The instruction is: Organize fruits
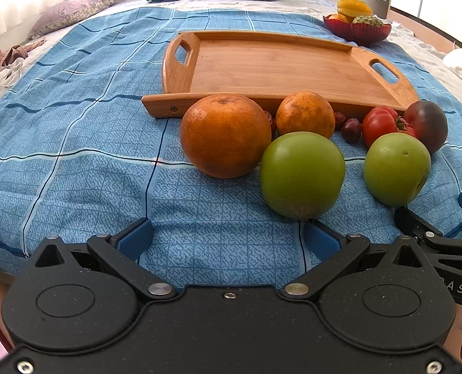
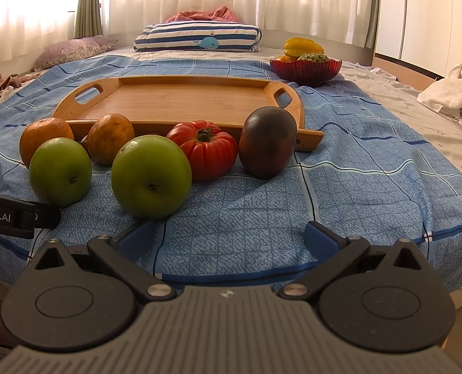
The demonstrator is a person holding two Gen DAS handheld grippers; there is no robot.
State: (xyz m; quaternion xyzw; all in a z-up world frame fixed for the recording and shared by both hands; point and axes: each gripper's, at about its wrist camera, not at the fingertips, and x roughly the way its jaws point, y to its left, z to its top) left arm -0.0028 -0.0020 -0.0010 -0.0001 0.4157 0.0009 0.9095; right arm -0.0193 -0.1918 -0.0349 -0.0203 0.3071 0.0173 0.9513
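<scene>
Fruit lies on a blue checked bedspread in front of an empty wooden tray [image 1: 271, 65] [image 2: 174, 99]: two oranges [image 1: 226, 135] [image 2: 45, 135], two green apples [image 1: 302, 174] [image 2: 151, 176], a red ribbed tomato [image 1: 383, 123] [image 2: 207, 149], a dark plum-like fruit [image 1: 427, 124] [image 2: 266, 141] and small red dates [image 1: 350, 129]. My left gripper [image 1: 227, 240] is open and empty, just short of the nearer green apple. My right gripper [image 2: 229, 238] is open and empty, just in front of the fruit, right of the near apple.
A red glass bowl [image 1: 357, 29] [image 2: 305, 68] with yellow and green fruit stands behind the tray at the right. A striped whale pillow [image 2: 196, 37] and a purple pillow [image 2: 75, 48] lie at the bed's far end. White cloth [image 2: 449, 90] lies at the right edge.
</scene>
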